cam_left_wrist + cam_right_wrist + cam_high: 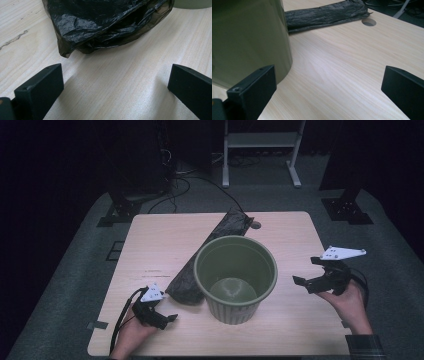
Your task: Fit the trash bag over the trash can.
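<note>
Both hand-held grippers, left [159, 316] and right [314, 276], wide open, empty, flanking bin [235, 279], bag [210, 255].

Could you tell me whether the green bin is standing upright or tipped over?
Upright: the green bin stands on its base on the table, mouth facing up.

White metal stand [261, 150] and cables [182, 185] on the floor beyond the table [150, 240].

Bare table [120, 82] before black bag [100, 25]
</note>
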A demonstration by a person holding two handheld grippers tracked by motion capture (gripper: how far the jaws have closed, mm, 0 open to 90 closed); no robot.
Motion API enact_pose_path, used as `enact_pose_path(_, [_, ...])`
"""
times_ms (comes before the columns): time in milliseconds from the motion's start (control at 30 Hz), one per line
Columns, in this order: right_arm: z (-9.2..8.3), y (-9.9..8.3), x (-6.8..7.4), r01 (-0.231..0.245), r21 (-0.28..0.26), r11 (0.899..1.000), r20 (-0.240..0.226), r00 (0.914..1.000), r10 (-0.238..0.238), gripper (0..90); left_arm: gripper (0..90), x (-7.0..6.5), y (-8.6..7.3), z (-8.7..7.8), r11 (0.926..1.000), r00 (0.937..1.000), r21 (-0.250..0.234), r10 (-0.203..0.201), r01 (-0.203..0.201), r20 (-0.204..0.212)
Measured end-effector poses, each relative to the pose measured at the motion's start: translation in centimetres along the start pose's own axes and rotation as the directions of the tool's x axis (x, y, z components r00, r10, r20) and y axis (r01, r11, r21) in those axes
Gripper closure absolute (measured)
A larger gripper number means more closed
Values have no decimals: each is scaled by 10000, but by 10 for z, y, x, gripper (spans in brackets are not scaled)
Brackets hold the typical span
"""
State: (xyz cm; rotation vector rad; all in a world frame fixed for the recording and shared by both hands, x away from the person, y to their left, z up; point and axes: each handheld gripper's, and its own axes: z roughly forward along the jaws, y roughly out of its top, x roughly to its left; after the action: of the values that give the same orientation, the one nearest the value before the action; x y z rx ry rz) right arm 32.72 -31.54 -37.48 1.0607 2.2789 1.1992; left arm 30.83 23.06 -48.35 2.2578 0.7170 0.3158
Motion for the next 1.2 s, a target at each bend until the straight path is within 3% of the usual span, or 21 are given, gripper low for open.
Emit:
enact_pose_path(400, [15,-47,-6,-621,145,9980,110,9980,620,0,0,0,0,0,10000,10000,-11,-2,2,-9])
enact_pose_path(667, [28,-77,-5,-599,173,9981,300,9978,594,0,0,0,0,0,10000,10000,-13,-7,7,-13])
enact_pose_path(1000, [38,-99,-6,-736,611,9954,530,9961,704,0,0,0,0,0,10000,10000,1,-24,24,-40])
enact_pose_path(1200, [45,-106,-6,-713,1373,9880,677,9957,625,0,0,-1,0,0,10000,9999,-1,-81,81,-85])
